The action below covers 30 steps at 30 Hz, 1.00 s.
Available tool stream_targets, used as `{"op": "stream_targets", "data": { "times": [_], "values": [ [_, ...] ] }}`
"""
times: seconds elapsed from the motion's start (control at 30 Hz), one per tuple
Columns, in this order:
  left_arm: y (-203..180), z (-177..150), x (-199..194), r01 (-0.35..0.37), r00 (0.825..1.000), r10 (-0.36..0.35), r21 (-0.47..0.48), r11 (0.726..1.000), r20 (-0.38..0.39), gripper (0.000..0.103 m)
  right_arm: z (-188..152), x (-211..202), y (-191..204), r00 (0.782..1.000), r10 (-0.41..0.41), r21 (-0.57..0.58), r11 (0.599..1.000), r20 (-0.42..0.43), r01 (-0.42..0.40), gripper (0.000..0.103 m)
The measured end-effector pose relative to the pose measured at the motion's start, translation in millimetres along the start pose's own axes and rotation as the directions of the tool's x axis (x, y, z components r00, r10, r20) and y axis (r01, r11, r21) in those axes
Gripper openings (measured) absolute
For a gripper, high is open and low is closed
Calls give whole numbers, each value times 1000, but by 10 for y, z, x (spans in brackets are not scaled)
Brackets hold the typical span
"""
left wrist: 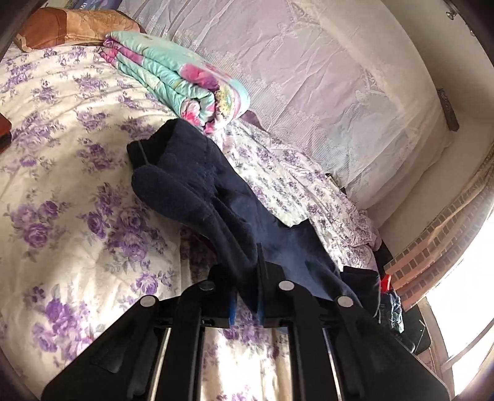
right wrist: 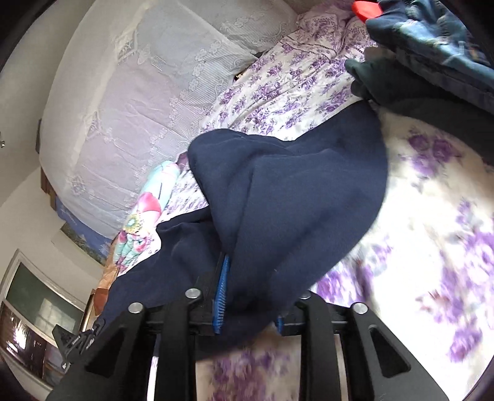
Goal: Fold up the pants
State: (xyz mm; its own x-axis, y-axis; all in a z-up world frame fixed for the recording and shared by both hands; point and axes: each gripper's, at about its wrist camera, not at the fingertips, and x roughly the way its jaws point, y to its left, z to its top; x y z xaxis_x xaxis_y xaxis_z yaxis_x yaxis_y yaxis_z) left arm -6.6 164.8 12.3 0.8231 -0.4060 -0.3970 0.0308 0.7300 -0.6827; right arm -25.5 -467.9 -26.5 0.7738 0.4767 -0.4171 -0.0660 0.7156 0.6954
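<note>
Left wrist view shows my left claw point(left wrist: 247, 293) clenched on a thick fold of the navy-blue fleece pants point(left wrist: 197, 191), the soft napped cloth squeezed between the two blue ribbed pads point(left wrist: 232, 310). From that pinch the fabric runs away in a long, rumpled band across the cream quilted bedspread printed with purple roses point(left wrist: 61, 216), ending in a rounded, bunched lump near a folded quilt in turquoise and pink florals point(left wrist: 185, 83). Behind that quilt, a brown and tan satin-looking pillow point(left wrist: 61, 27) sits at the bed's far corner, and a white lace-patterned cover point(left wrist: 308, 77) drapes the raised surface beyond the bed.

Through the right wrist camera, my right claw point(right wrist: 250, 308) is likewise gripping the same pants point(right wrist: 293, 191), the matte, fuzzy cloth bulging in a smooth dome above the black fingers and hiding most of one pad (only the comb-like blue ridges of the other pad point(right wrist: 221, 293) show clearly). The bedspread point(right wrist: 432, 216) beneath is blurred. At the upper right lies a heap of other dark garments point(right wrist: 432, 61), partly denim-like, with a small red object point(right wrist: 366, 10) at its edge that I cannot identify.
</note>
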Motion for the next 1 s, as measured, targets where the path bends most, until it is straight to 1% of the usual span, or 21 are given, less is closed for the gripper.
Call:
{"op": "stream_targets", "data": {
  "times": [0.1, 0.13, 0.17, 0.27, 0.3, 0.37, 0.47, 0.57, 0.63, 0.7, 0.73, 0.77, 0.8, 0.83, 0.87, 0.9, 0.93, 0.97, 1.0],
  "values": [
    [-132, 44, -285, 42, 999, -42, 14, 999, 31, 8, -47, -324, 229, 999, 32, -85, 996, 31, -30, 9],
    [-207, 61, -430, 52, 997, -54, 43, 998, 49, 8, -48, -460, 336, 998, 42, -127, 991, 51, -35, 6],
    [-375, 64, -442, 53, 997, -57, 64, 997, 57, 8, -40, -579, 405, 997, 47, -154, 987, 67, -36, 6],
    [-679, 76, -717, 74, 992, -87, 135, 988, 89, 8, 36, -926, 554, 989, 100, -182, 980, 112, -79, 6],
    [-746, 92, -804, 68, 991, -86, 163, 984, 102, 8, 83, -1031, 601, 984, 119, -194, 977, 131, -93, 6],
    [-936, 160, -848, 49, 990, -75, 212, 976, 119, 8, 185, -1132, 647, 979, 138, -213, 972, 152, -104, 5],
    [-1030, 335, -761, 25, 991, -57, 244, 970, 124, 8, 354, -1082, 632, 973, 157, -207, 971, 168, -121, 5],
    [-1052, 527, -520, -8, 992, -23, 247, 969, 123, 8, 594, -826, 693, 973, 165, -214, 968, 161, -129, 5],
    [-1070, 728, -268, -39, 992, 7, 252, 967, 124, 8, 833, -559, 833, 977, 156, -245, 962, 145, -117, 5],
    [-1087, 961, -3, -59, 992, 29, 243, 968, 124, 8, 1136, -191, 995, 983, 139, -253, 962, 121, -105, 5],
    [-1097, 1163, 203, -81, 989, 51, 224, 971, 138, 8, 1376, 112, 1105, 988, 116, -257, 963, 102, -87, 5],
    [-1115, 1333, 381, -113, 985, 83, 207, 972, 150, 8, 1548, 358, 1203, 991, 88, -259, 964, 100, -60, 4],
    [-1122, 1457, 527, -133, 983, 104, 191, 973, 152, 8, 1705, 589, 1290, 993, 52, -266, 964, 102, -23, 4],
    [-1100, 1652, 775, -170, 978, 146, 162, 972, 148, 8, 1907, 904, 1404, 996, 4, -285, 958, 87, 21, 5],
    [-1053, 1772, 961, -206, 973, 188, 131, 970, 135, 8, 2042, 1139, 1445, 998, -28, -301, 952, 65, 46, 5],
    [-966, 1863, 1136, -242, 967, 234, 85, 966, 100, 10, 2157, 1340, 1467, 998, -55, -303, 951, 42, 65, 8],
    [-834, 1894, 1277, -269, 962, 267, 26, 963, 48, 14, 2173, 1381, 1452, 997, -66, -280, 957, 39, 75, 12],
    [-666, 1857, 1353, -273, 962, 273, -36, 961, -4, 26, 2153, 1358, 1395, 998, -50, -243, 968, 43, 59, 18],
    [-558, 1796, 1355, -254, 967, 253, -72, 965, -25, 44, 2084, 1273, 1311, 998, -1, -210, 978, 62, 14, 42]
  ]
}}
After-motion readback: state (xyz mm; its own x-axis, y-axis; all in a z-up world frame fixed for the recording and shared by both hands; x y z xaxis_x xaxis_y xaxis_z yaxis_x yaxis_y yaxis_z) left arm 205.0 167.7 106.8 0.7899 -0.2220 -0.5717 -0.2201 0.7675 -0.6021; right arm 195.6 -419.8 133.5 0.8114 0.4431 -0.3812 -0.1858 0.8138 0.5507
